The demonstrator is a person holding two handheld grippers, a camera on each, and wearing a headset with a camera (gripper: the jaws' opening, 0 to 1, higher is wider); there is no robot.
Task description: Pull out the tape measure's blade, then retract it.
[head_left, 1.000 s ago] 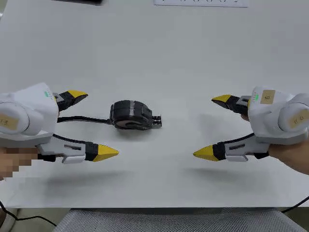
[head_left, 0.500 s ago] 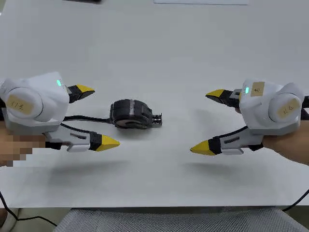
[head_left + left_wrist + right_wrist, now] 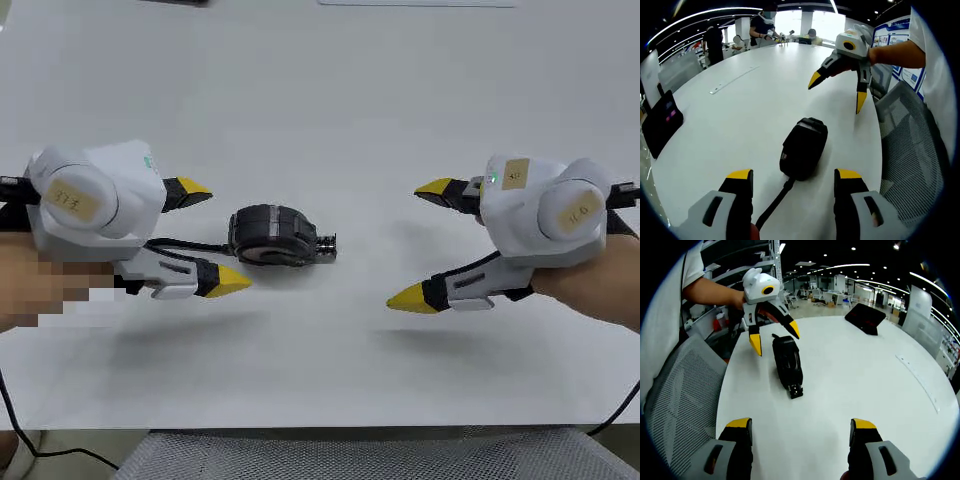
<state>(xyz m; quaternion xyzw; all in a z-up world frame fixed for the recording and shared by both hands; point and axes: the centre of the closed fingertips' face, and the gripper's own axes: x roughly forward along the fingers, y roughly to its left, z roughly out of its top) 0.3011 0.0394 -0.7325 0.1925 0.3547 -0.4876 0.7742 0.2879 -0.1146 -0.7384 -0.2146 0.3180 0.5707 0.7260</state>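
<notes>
A black tape measure (image 3: 272, 236) lies on its side on the white table (image 3: 330, 110), its blade tip pointing right and a black strap trailing left. It also appears in the left gripper view (image 3: 803, 147) and the right gripper view (image 3: 788, 362). My left gripper (image 3: 210, 235) is open just left of the tape measure's case, its yellow-tipped fingers straddling the strap; nothing is held. My right gripper (image 3: 422, 243) is open some way to the right of the blade tip, pointing at it and holding nothing.
A black tablet-like device (image 3: 660, 121) lies on the far side of the table. A thin strip (image 3: 732, 79) rests on the tabletop beyond it. A grey mesh chair (image 3: 350, 455) sits at the near table edge. People stand in the background.
Both grippers have moved inward toward the tape measure and risen a little. The tape measure has not moved.
</notes>
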